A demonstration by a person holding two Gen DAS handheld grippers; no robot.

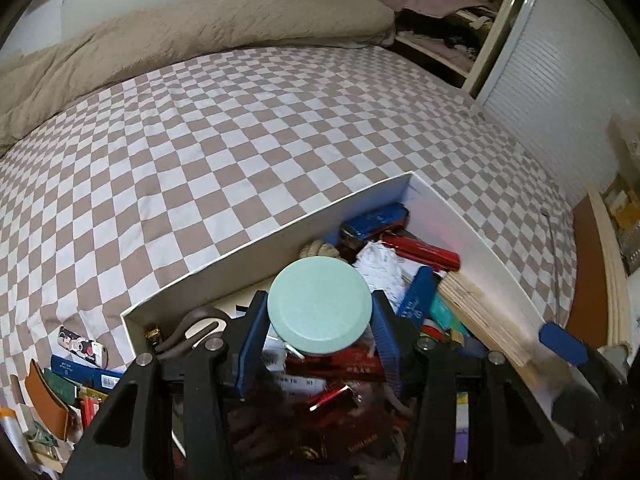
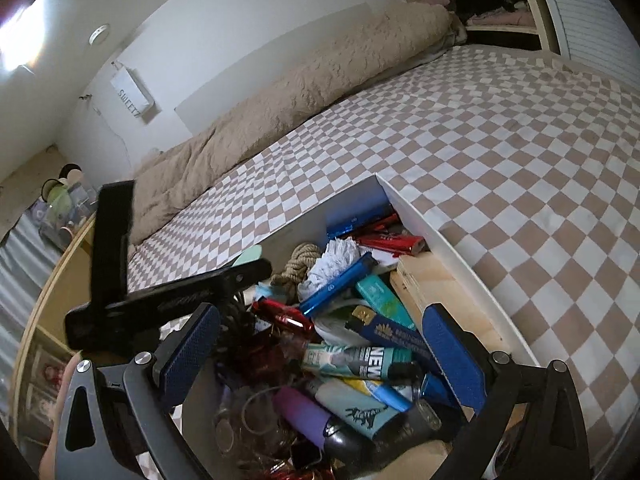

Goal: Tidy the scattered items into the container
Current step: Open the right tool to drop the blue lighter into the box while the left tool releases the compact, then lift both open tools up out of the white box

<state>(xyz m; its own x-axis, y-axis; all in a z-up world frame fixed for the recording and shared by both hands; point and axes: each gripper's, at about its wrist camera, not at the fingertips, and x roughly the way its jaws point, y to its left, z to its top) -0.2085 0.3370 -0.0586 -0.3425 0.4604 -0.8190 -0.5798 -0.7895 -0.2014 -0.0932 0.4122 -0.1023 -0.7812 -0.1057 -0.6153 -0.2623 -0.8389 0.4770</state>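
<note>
A white box (image 1: 256, 244) sits on the checkered bed, full of several small items. My left gripper (image 1: 320, 316) is shut on a jar with a mint-green lid (image 1: 320, 300) and holds it over the box. Scattered items lie left of the box: a cartoon-printed case (image 1: 82, 346), a blue box (image 1: 80, 372) and a brown leather case (image 1: 46, 404). In the right wrist view my right gripper (image 2: 320, 344) is open and empty above the box (image 2: 448, 240), over tubes, a rope coil (image 2: 298, 266) and a wood block (image 2: 436, 288). The left gripper's black body (image 2: 192, 292) shows at left.
A beige duvet (image 1: 160, 40) lies along the bed's far edge. Open shelves with clothes (image 1: 440, 20) and a slatted cabinet door (image 1: 552, 68) stand at the far right. A side table with cups (image 2: 64, 208) is left of the bed.
</note>
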